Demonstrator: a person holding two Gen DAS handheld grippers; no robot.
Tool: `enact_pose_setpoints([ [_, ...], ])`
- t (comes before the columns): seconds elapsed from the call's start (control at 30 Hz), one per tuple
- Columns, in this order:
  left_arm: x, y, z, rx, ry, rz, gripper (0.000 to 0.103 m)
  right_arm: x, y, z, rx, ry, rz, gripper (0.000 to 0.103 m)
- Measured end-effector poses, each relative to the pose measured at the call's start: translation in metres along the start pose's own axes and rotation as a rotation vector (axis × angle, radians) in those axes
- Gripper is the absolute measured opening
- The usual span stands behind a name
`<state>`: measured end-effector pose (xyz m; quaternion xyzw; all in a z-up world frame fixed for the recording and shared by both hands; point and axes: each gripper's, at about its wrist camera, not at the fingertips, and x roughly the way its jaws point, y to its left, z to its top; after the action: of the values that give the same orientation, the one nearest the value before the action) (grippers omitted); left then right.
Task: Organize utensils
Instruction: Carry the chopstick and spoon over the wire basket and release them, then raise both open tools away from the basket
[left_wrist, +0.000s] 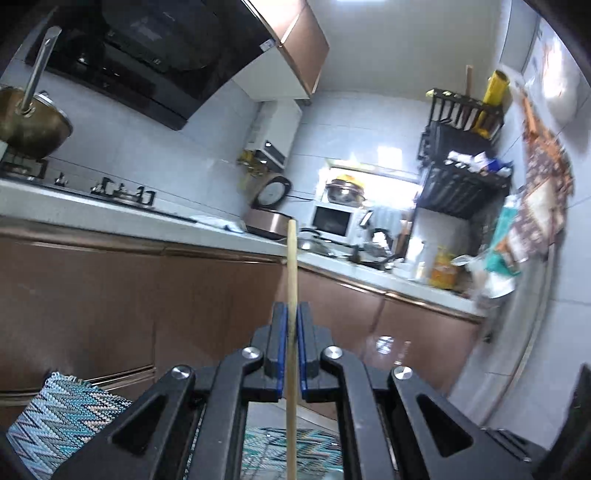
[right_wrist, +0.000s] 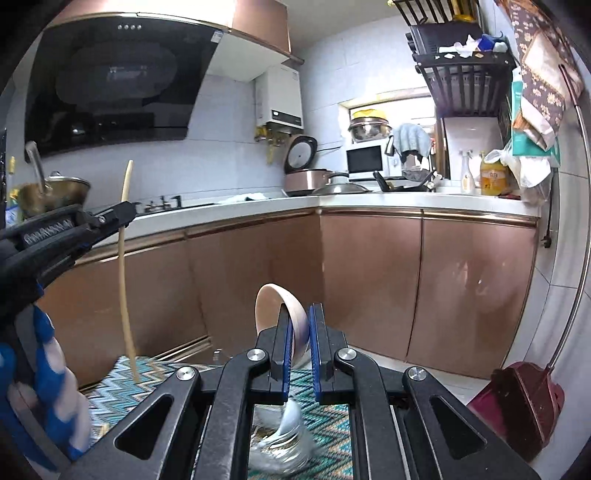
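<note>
My left gripper (left_wrist: 291, 310) is shut on a thin wooden chopstick (left_wrist: 291, 266), which stands upright between its blue pads. The right wrist view shows the same left gripper (right_wrist: 123, 214) at the left, held by a hand in a blue and white glove (right_wrist: 48, 387), with the chopstick (right_wrist: 123, 295) hanging down toward the mat. My right gripper (right_wrist: 300, 314) is shut on a pale wooden spoon (right_wrist: 275, 295), whose bowl rises above the fingertips. Below the right gripper a clear glass container (right_wrist: 291, 435) shows, blurred.
A zigzag-patterned mat (right_wrist: 122, 391) lies below both grippers. Brown cabinets (right_wrist: 369, 280) under a white counter (right_wrist: 406, 201) stand ahead. On the counter are a rice cooker (right_wrist: 306, 173), a microwave (right_wrist: 367, 160) and a pot (right_wrist: 51, 194). A red dustpan (right_wrist: 517, 406) stands at the right.
</note>
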<state>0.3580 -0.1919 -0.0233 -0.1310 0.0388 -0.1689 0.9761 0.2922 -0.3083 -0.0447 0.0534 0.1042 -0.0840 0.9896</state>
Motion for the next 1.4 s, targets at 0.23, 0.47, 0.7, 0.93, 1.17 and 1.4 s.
enact_pose_setpoints([
  [0.23,0.02,0.016,-0.058,0.003,0.005,0.088,0.005,0.027,0.005,-0.032,-0.02,-0.013,-0.042,0.009],
  [0.47,0.01,0.026,-0.081,0.028,0.028,0.088,0.015,0.037,0.015,-0.062,-0.009,0.044,-0.001,0.017],
  [0.7,-0.048,0.035,-0.038,0.014,-0.018,0.078,0.038,0.005,0.013,-0.054,0.029,0.014,-0.015,0.03],
  [0.93,-0.133,0.045,0.024,0.057,-0.029,0.163,0.053,-0.07,0.013,-0.024,0.069,-0.059,-0.034,0.036],
  [1.17,-0.231,0.079,0.056,0.057,0.002,0.278,0.059,-0.151,0.027,-0.013,0.107,-0.091,-0.01,0.058],
  [1.4,-0.329,0.12,0.069,-0.024,-0.045,0.36,0.06,-0.207,0.052,-0.015,0.104,-0.116,0.065,0.073],
])
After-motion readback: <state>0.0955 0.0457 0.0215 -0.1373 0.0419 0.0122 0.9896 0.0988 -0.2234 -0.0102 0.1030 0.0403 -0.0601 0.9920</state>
